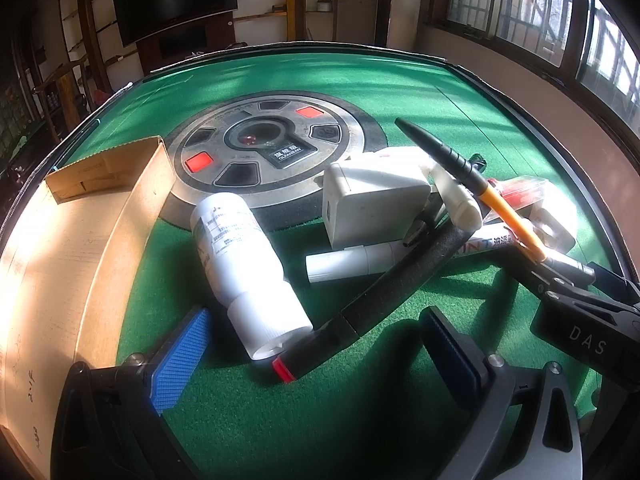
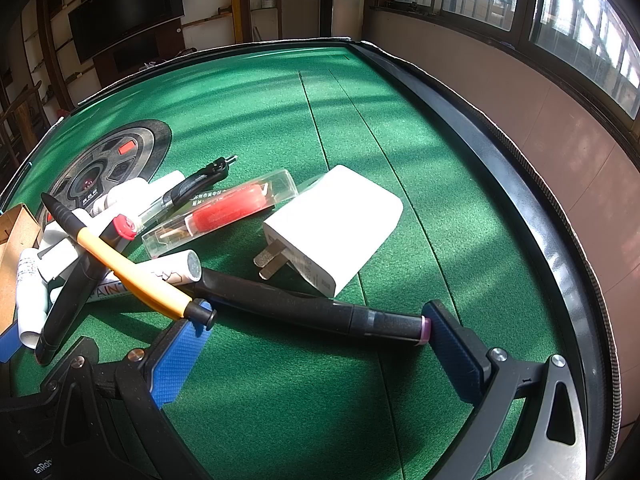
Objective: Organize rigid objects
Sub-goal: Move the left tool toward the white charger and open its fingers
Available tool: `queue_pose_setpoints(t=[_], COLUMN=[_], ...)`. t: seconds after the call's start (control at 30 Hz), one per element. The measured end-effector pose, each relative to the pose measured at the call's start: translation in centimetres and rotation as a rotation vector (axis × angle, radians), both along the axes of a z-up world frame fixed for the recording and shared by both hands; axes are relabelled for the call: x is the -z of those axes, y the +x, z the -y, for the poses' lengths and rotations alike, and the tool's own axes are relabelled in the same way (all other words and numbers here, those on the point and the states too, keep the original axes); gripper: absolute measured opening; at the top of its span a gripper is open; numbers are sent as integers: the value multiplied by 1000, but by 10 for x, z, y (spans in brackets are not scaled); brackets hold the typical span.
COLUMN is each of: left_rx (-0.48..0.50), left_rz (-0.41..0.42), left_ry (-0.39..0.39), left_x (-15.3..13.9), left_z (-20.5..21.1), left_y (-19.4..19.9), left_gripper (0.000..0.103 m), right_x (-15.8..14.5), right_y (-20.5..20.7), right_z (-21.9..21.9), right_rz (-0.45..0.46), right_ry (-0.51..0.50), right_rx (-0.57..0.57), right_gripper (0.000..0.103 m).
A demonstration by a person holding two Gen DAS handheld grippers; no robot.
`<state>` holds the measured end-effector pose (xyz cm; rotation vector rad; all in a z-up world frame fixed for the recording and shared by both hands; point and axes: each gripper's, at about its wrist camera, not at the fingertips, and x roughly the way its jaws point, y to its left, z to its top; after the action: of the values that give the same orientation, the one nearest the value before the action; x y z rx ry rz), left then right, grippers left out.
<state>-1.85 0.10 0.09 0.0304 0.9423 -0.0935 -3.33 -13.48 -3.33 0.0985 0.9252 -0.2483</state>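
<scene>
your left gripper [image 1: 314,344] is a black frame with blue ribbed pads [image 1: 180,356] and silver screws. your right gripper [image 2: 316,344] matches it; its body reads "das".

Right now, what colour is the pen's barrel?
Orange pen, black grip end; clearest in right wrist view.

A green felt table [image 2: 400,128] holds a white bottle [image 1: 244,264], a white charger [image 2: 336,228], an orange-and-black pen [image 2: 120,264], a black marker [image 2: 304,312], a clear case with red contents [image 2: 224,212] and a tan cardboard box [image 1: 80,240]. Ribbed blue pads [image 1: 180,360] line the fingers.

Striped window sunlight, glare, perhaps overexposed; fisheye-warped edges.
</scene>
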Motion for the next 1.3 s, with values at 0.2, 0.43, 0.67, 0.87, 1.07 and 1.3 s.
queue_pose_setpoints(t=[0.2, 0.43, 0.67, 0.87, 1.07, 1.3], left_rx=[1, 27, 60, 62, 113, 91], left_rz=[0, 1, -2, -7, -19, -3], left_ry=[0, -4, -6, 3, -1, 3], left_x=[0, 0, -1, -1, -1, -1], left_z=[0, -2, -5, -4, -4, -2], left_y=[0, -8, -16, -16, -22, -28], left_gripper=[102, 102, 102, 102, 102, 102], right_x=[0, 0, 0, -3, -2, -22], right_y=[0, 0, -1, -1, 0, -22], right_z=[0, 0, 0, -1, 4, 25], right_rz=[0, 0, -2, -80, -67, 47], right_ry=[0, 0, 1, 20, 21, 103], right_rx=[0, 0, -31, -59, -53, 20], right_gripper=[103, 103, 103, 103, 103, 95])
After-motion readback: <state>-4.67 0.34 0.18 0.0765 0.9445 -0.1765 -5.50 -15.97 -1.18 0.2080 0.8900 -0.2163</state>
